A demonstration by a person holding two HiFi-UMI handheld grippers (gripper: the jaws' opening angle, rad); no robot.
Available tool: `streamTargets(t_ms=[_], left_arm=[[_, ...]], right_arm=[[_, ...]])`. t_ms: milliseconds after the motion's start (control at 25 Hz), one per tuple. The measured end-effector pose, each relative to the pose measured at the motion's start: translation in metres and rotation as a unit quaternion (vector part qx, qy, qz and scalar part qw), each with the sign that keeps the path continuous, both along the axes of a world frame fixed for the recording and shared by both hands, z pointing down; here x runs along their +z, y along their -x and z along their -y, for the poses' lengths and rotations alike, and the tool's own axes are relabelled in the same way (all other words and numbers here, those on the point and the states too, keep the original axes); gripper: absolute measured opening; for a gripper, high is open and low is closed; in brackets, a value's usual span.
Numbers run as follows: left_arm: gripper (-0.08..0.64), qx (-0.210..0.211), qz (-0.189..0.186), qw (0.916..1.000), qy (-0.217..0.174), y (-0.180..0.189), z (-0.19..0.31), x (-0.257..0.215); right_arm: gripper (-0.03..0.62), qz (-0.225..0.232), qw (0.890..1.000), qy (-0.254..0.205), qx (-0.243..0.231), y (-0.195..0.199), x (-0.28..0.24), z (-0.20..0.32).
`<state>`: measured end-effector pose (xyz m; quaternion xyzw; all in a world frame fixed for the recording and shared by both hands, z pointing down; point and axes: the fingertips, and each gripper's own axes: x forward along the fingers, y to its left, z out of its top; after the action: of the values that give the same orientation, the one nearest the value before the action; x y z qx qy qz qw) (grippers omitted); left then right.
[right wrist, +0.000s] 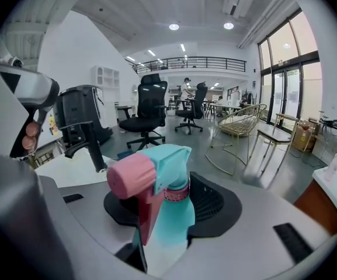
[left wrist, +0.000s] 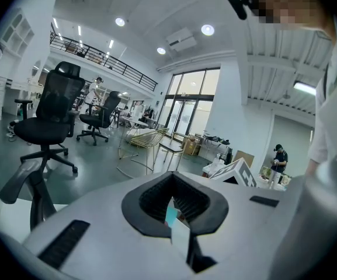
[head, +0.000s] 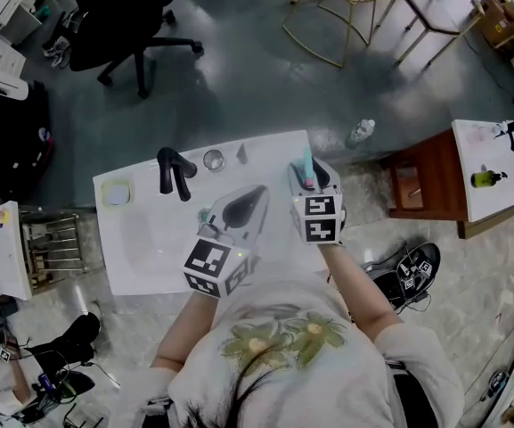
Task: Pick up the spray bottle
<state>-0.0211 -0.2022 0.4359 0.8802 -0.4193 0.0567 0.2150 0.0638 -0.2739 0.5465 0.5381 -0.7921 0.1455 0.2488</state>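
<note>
Right gripper [right wrist: 169, 214] clamped on teal-and-pink spray bottle [right wrist: 159, 182].
Best lifted straight up, squeeze steady; left gripper [left wrist: 174, 206] closed, empty.

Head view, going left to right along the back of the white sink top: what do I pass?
Pale yellow pad → black faucet → small round metal piece → spray bottle, held in the right gripper.

Nothing legible anywhere. The marker cubes [head: 210, 266] on the left gripper [head: 258, 193] and right gripper [head: 312, 175] carry only black-and-white square patterns. The spray bottle [right wrist: 162, 214] between the right gripper's jaws has collar marks too small to read.
</note>
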Motion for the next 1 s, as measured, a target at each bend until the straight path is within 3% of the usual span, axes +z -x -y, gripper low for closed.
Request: streamTargets(t_ms=[1000], left_arm=[[0.008,-0.002,-0.001,1.0,0.001,-0.0046,-0.0054,-0.0004]], right_arm=[[0.17,0.001,0.999,-0.011,-0.031,0.0002,-0.0008,-0.0024]])
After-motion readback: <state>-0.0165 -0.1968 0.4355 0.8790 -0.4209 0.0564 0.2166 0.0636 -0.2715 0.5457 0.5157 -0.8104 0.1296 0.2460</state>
